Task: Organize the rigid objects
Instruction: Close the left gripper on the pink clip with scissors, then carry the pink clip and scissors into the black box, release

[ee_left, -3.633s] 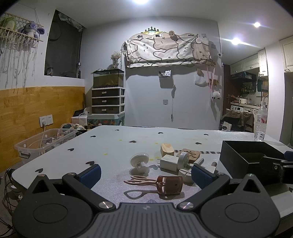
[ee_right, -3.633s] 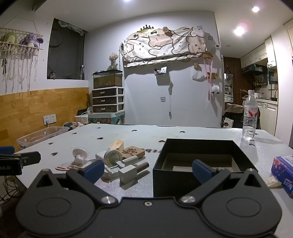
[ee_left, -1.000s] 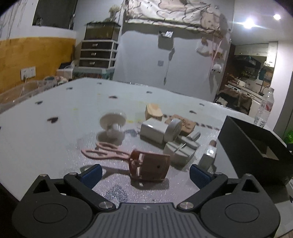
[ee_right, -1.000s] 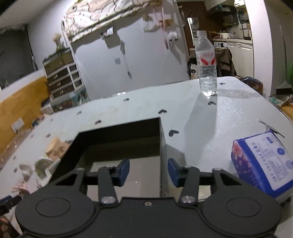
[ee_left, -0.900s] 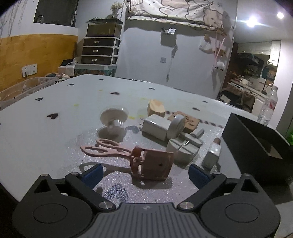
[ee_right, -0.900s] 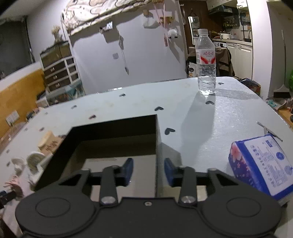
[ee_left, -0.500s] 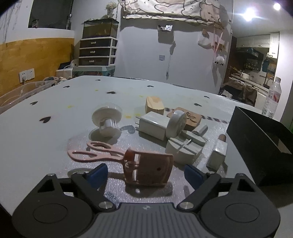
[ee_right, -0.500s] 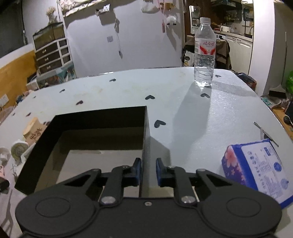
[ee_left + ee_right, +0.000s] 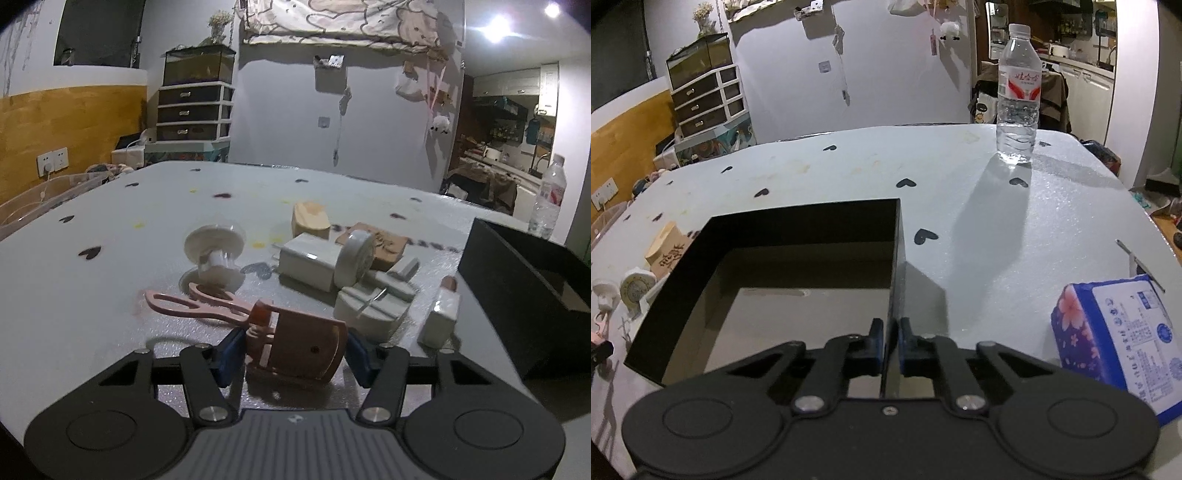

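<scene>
— Where to look for the pink curler (image 9: 306, 347)?

— Out on the counter (image 9: 110, 221), at the near end of the clutter beside the black box (image 9: 517, 280), on the side away from the water bottle (image 9: 1017, 99). Right between the jaws of the left gripper (image 9: 295, 354).

— Gripped?

— Looks so. Just been closing in, now about half-way shut, with the blue pads (image 9: 231, 354) up against both sides of the curler's head.

— Any care needed with it?

— Judging by looks: light, stiff, awkward in shape. Best taken across the broad head, as now, not by the long looped handles, which would likely swing or twist out. Probably smooth enough to slip, so firm but not crushing.

— And the right gripper (image 9: 892, 345)?

— Pinched narrow on the box's thin side wall, on the bottle side, with one pad inside and one outside. Presumably steadying it: light card by the look of it, easy to shove or tip.

— Anything in the box?

— Nothing visible, only a bare pale floor and dark walls. Cannot vouch for the near corner, hidden behind the gripper.

— Much left to sort?

— Plenty, all on the curler's side of the box: a white charger (image 9: 306, 264), a white spool (image 9: 216, 251), a wooden block (image 9: 310, 219), a few small grey-white pieces. Hard, small, likely easy lifts. Also a blue tissue pack (image 9: 1119, 332) on the box's bottle side, soft-looking, probably no part of this job.
</scene>
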The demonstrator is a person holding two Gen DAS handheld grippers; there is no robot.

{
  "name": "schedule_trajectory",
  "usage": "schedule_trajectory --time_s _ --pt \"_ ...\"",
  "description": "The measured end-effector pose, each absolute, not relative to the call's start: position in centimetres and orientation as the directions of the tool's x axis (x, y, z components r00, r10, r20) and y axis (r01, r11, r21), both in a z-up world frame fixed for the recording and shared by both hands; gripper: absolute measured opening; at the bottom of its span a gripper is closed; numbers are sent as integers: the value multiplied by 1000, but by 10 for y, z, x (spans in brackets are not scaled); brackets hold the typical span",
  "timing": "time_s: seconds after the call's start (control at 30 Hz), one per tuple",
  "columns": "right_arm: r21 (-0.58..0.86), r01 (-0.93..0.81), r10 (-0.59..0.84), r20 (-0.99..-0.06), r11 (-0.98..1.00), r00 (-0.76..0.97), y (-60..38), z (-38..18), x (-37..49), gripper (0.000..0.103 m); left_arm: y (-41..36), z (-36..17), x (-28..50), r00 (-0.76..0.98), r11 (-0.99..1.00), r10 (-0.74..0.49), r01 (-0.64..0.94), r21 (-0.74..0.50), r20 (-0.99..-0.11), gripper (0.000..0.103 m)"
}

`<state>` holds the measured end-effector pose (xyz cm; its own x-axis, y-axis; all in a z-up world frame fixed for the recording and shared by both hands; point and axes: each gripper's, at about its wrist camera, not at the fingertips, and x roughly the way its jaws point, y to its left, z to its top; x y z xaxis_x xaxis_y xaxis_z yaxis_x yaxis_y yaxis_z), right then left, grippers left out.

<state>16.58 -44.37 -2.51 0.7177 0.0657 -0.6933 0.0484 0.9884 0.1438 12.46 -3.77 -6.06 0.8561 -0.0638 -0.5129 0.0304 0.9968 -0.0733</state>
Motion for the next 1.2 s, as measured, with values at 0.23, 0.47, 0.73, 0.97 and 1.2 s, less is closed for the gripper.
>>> schedule_trajectory --time_s 0.23,0.47,0.73,0.97,1.2 --pt "118 42 52 -693 992 719 -440 -25 165 8 -55 -21 108 901 985 -168 138 -104 -399 58" --pt "98 41 40 -704 994 709 -435 -24 164 8 -107 11 126 827 896 -445 412 -167 -345 58" --pt "137 53 63 -725 989 685 -438 -21 166 10 -190 0 177 578 730 -677 605 -317 -456 58" --pt "207 60 120 -753 977 647 -442 -19 169 11 -248 -28 200 402 634 -741 682 -365 -537 58" --pt "284 103 162 -769 953 618 -451 -19 174 11 -259 -47 202 270 542 -782 740 -399 -561 58"
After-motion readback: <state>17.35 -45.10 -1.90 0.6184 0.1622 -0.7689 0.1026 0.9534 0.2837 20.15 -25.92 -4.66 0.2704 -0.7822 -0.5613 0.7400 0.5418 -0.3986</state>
